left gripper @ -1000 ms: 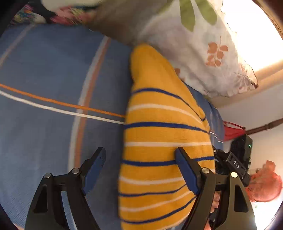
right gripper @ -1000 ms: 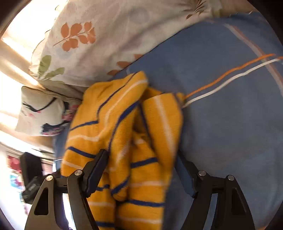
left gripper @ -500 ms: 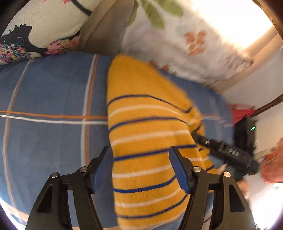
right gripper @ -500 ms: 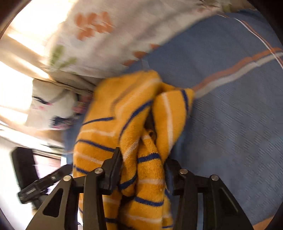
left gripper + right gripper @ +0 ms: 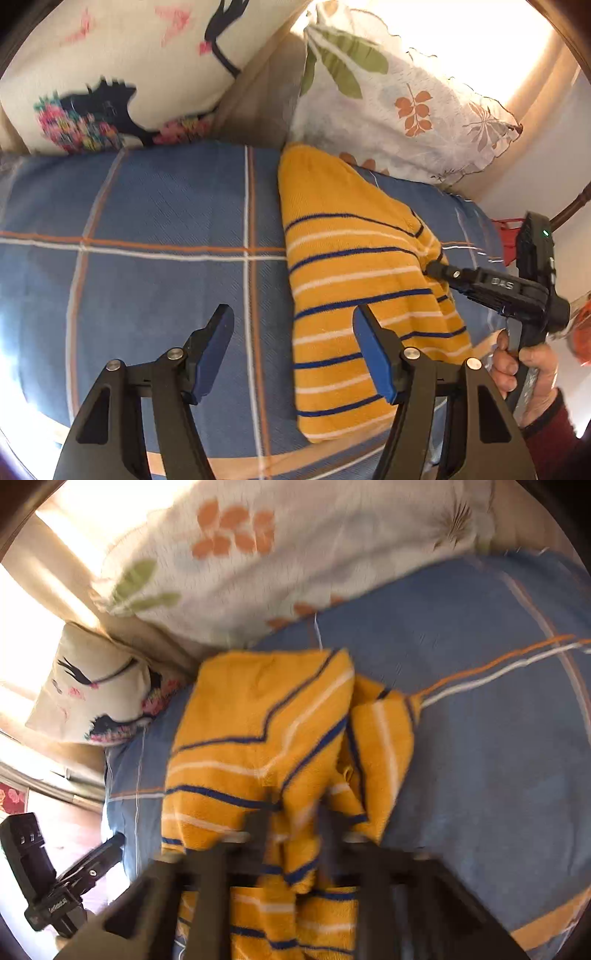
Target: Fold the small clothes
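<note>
Left wrist view, nearest first: the left gripper (image 5: 293, 345) hovers with jaws apart and nothing between them, over the blue plaid bed (image 5: 159, 288). Just right of it lies the yellow striped garment (image 5: 351, 280), stretched toward the leaf pillow (image 5: 388, 110). At the garment's right edge the right gripper (image 5: 439, 271) has its jaws clamped on the knit; the right wrist view, though blurred, shows fabric bunched between them. A floral pillow (image 5: 110, 74) leans at the far left.
</note>
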Tool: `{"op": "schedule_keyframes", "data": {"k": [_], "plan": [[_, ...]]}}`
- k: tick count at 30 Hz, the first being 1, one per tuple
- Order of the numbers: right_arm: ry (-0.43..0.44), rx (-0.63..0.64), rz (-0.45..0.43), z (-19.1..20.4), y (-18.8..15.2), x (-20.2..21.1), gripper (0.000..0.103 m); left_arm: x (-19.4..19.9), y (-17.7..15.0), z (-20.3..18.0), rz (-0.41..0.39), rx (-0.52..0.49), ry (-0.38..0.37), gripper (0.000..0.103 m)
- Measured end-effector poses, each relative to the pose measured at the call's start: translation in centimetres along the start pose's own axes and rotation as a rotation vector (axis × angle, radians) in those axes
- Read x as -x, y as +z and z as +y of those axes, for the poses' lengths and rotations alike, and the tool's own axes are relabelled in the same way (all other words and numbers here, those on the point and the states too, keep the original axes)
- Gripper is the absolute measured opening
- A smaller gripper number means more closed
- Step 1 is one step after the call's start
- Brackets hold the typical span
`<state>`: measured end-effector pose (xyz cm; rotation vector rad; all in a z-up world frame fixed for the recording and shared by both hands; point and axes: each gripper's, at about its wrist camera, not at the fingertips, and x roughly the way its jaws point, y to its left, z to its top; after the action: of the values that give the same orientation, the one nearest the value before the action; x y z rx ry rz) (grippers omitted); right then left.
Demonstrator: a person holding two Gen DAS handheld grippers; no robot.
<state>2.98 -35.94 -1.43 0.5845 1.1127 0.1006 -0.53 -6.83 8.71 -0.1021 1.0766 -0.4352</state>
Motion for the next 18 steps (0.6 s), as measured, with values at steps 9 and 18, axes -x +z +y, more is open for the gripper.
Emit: {"op": "schedule_keyframes", "data": {"k": [9, 18], "plan": [[-0.406, -0.066, 0.035, -4.5, 0.9, 0.2, 0.001, 1.3, -1.1, 1.0, -0.017, -0.030, 0.053, 0.068], [-0.050, 0.125, -0.065, 5.9, -2.6, 4.8, 0.041, 1.3, -1.2, 1.6, -0.030, -0.042, 0.067, 0.068]]}}
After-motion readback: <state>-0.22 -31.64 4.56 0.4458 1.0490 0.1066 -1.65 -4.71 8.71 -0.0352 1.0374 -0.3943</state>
